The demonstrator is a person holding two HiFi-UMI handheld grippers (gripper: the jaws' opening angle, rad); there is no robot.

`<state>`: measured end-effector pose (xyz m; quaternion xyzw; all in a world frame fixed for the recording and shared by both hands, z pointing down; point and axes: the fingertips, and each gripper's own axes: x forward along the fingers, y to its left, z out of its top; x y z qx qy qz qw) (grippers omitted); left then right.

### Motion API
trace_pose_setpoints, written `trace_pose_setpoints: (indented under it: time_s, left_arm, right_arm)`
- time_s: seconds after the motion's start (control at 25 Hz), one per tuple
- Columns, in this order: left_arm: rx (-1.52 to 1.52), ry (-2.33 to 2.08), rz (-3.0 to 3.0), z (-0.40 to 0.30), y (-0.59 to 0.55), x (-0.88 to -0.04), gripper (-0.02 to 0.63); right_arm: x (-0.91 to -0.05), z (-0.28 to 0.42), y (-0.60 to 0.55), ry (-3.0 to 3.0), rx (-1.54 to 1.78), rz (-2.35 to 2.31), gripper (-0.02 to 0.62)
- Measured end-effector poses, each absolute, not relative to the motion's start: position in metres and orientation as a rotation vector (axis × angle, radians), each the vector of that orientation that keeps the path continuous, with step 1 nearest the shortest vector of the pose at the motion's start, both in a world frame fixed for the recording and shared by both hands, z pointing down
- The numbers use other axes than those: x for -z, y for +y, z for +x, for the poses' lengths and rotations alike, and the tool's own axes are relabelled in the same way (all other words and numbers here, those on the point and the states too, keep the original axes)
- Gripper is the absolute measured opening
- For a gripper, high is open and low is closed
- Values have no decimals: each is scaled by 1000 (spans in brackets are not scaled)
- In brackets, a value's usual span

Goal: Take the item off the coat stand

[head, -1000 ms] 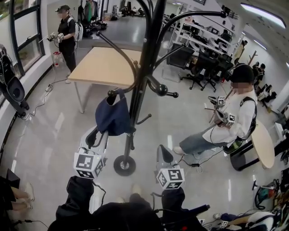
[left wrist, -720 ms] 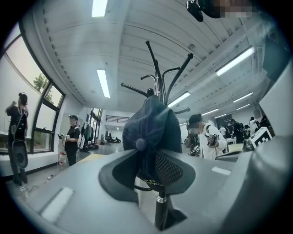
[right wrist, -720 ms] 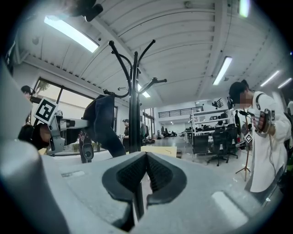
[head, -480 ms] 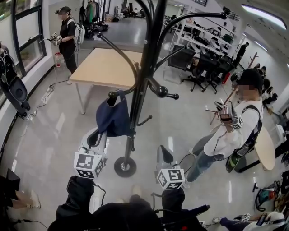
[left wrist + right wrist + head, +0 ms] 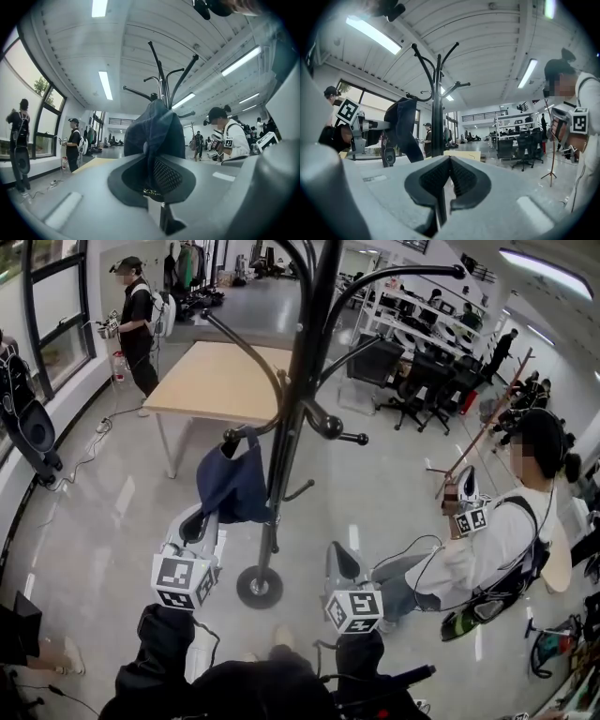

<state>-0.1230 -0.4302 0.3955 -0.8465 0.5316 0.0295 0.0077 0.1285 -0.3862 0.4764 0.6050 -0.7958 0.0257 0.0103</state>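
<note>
The left gripper, left of the coat stand, is closing its jaws on the navy cloth bag, with fabric pinched between the pads. The bag hangs from the stand's low left hook. To the stand's right, the right gripper is closed and empty.

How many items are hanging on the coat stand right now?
1. A navy bag hangs by its strap from a lower hook on the left of the coat stand. The left gripper is closing on its fabric. The other visible hooks are bare.
</note>
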Motion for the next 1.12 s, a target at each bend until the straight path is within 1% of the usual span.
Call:
trace_pose_setpoints:
  time_s: [1.12]
  left_arm:
    - [-189,1663,-2568,-139,-420,-348,17]
  right_arm:
    - [-473,127,-377,-2503,-64,1898,2]
